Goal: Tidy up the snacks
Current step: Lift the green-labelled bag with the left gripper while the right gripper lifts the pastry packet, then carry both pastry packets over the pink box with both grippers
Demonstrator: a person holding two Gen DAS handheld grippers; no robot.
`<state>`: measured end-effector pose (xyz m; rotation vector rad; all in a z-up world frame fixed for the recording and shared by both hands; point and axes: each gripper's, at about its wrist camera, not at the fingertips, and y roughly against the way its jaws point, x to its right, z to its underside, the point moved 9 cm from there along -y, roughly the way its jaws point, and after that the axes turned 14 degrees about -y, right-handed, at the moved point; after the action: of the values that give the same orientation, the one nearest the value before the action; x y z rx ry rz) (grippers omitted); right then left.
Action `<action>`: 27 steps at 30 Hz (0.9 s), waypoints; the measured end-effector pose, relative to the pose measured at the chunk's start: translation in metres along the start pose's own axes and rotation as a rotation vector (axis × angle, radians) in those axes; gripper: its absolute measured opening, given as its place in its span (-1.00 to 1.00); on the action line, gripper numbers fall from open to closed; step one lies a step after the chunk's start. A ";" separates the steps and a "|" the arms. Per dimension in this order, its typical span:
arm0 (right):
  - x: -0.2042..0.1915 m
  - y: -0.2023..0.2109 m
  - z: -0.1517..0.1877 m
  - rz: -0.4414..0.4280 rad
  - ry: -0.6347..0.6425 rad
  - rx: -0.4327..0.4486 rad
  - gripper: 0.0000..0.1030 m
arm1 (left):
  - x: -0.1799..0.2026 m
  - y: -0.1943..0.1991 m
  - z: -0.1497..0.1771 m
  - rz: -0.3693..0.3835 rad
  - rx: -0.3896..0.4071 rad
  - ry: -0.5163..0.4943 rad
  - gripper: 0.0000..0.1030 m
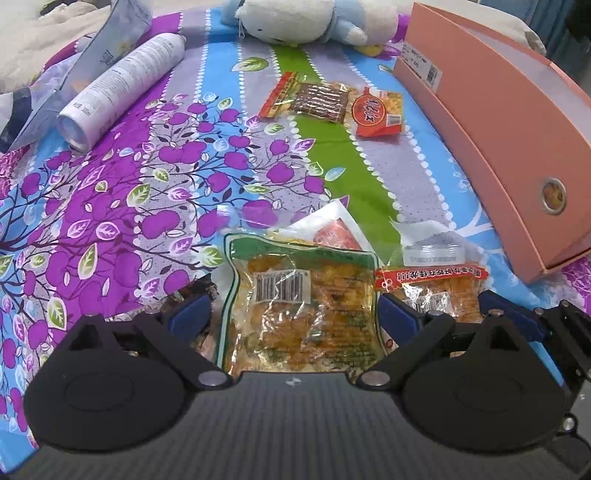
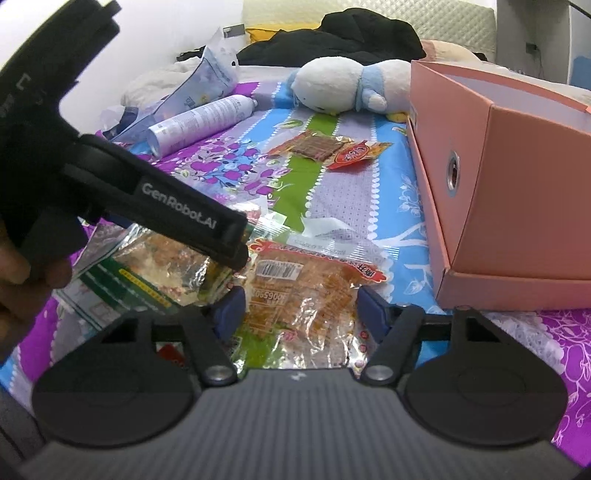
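Note:
My left gripper (image 1: 293, 317) is open, its blue pads on either side of a green-edged snack packet (image 1: 299, 306) lying on the bedsheet. My right gripper (image 2: 301, 310) is open around an orange snack packet with a red top strip (image 2: 306, 291), which also shows in the left wrist view (image 1: 436, 288). The left gripper's black body (image 2: 177, 214) crosses the right wrist view above the green packet (image 2: 147, 273). Two more packets, one brown (image 1: 317, 101) and one red (image 1: 376, 114), lie farther off. The pink box (image 1: 498, 140) stands open to the right.
A white spray can (image 1: 122, 85) and a bluish pouch (image 1: 99, 48) lie at the far left. A white and blue plush toy (image 1: 314, 18) sits at the back. A small clear packet (image 1: 432, 243) lies beside the orange one. Black clothing (image 2: 332, 40) lies behind the bed.

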<state>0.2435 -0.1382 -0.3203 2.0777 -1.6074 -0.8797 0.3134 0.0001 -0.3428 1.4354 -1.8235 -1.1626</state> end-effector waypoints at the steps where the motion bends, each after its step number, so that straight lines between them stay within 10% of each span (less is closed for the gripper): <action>1: 0.001 0.001 -0.001 0.002 -0.004 0.004 0.12 | 0.000 0.001 0.000 -0.005 0.004 -0.002 0.79; 9: -0.001 0.006 -0.011 0.033 0.040 0.020 -0.49 | -0.007 0.011 -0.002 -0.009 0.027 0.025 0.35; 27: 0.013 0.043 -0.045 0.029 -0.050 0.076 -0.63 | -0.015 0.079 -0.022 0.017 0.174 0.114 0.17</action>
<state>0.2447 -0.1667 -0.2632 2.0935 -1.7169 -0.8802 0.2972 0.0125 -0.2622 1.5457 -1.8909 -0.9119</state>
